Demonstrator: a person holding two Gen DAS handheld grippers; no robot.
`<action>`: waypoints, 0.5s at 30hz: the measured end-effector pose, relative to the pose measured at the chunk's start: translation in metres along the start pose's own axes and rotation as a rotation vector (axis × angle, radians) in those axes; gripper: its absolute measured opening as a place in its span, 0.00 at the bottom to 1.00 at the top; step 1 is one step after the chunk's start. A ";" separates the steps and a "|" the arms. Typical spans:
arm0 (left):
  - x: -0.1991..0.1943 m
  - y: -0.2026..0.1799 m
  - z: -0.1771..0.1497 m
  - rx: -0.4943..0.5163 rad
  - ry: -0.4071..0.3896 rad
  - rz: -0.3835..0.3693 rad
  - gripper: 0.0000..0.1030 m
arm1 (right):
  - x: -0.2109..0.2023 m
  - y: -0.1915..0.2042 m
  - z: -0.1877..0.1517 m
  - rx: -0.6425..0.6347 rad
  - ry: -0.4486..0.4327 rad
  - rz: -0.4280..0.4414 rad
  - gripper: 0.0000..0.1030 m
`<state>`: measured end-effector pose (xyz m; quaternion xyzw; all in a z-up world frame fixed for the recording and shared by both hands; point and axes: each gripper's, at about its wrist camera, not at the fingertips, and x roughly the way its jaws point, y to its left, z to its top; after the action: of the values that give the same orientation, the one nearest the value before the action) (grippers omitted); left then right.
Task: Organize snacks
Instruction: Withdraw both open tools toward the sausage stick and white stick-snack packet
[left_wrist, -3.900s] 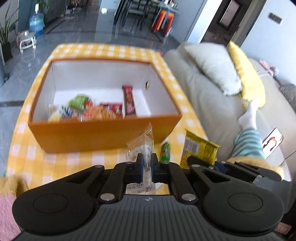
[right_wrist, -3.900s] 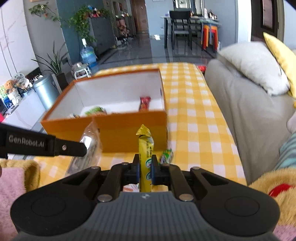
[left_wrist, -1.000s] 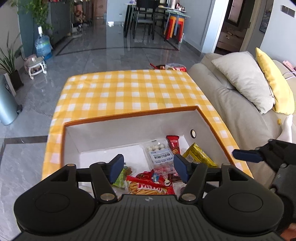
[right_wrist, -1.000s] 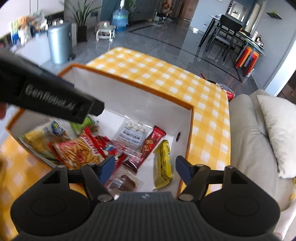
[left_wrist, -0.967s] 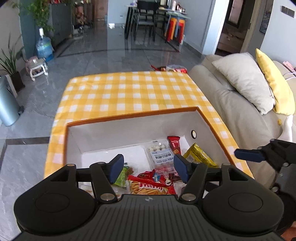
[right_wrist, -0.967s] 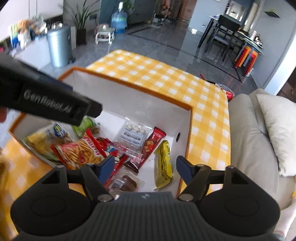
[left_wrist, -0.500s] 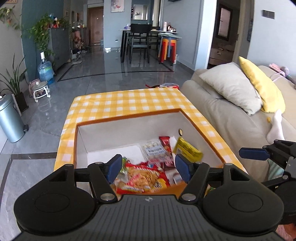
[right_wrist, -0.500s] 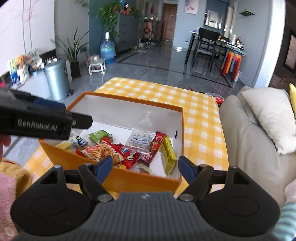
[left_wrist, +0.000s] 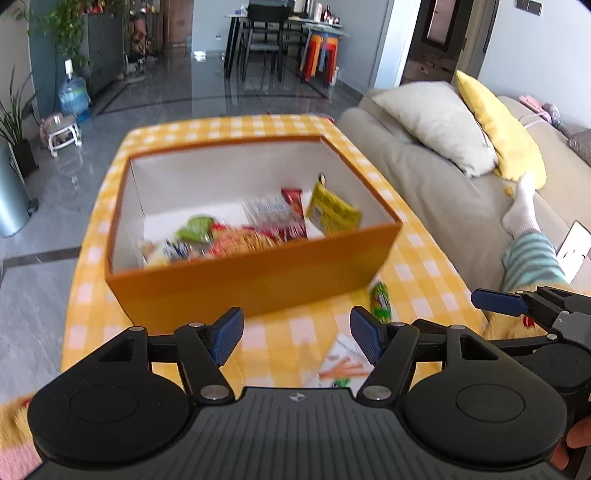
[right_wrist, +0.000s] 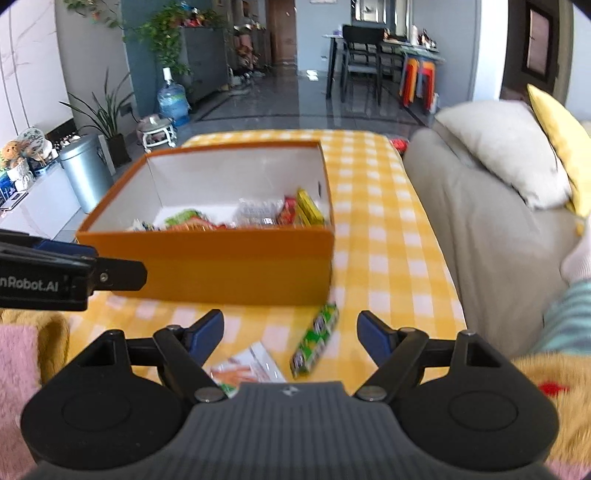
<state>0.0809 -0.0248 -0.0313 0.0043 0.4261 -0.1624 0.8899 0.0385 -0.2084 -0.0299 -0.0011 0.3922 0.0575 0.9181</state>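
Note:
An orange box (left_wrist: 258, 273) (right_wrist: 221, 266) stands on the yellow checked tablecloth and holds several snack packs, among them a yellow pack (left_wrist: 332, 214) (right_wrist: 308, 210). A green candy roll (left_wrist: 380, 304) (right_wrist: 316, 345) lies on the cloth in front of the box's right corner. A white pack with orange sticks printed on it (left_wrist: 345, 363) (right_wrist: 247, 367) lies nearer. My left gripper (left_wrist: 295, 334) is open and empty above the cloth in front of the box. My right gripper (right_wrist: 290, 334) is open and empty, with the green roll between its fingers in the image.
A beige sofa (left_wrist: 443, 192) (right_wrist: 480, 221) with white and yellow cushions runs along the table's right side. A person's leg in striped trousers (left_wrist: 532, 258) rests on it. A grey bin (right_wrist: 86, 170) stands on the floor to the left.
Both grippers have pulled back and down from over the box to the near side of the table. The green roll and the white pack have come into view.

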 end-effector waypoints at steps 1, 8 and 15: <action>0.001 -0.002 -0.004 0.002 0.011 -0.002 0.75 | 0.000 -0.003 -0.005 0.007 0.009 -0.001 0.74; 0.015 -0.011 -0.025 0.003 0.091 -0.019 0.75 | 0.007 -0.016 -0.026 0.060 0.084 -0.008 0.75; 0.037 -0.020 -0.040 0.044 0.171 -0.018 0.76 | 0.022 -0.030 -0.032 0.134 0.138 0.001 0.75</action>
<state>0.0664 -0.0483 -0.0819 0.0341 0.4967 -0.1787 0.8486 0.0335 -0.2374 -0.0695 0.0564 0.4573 0.0313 0.8870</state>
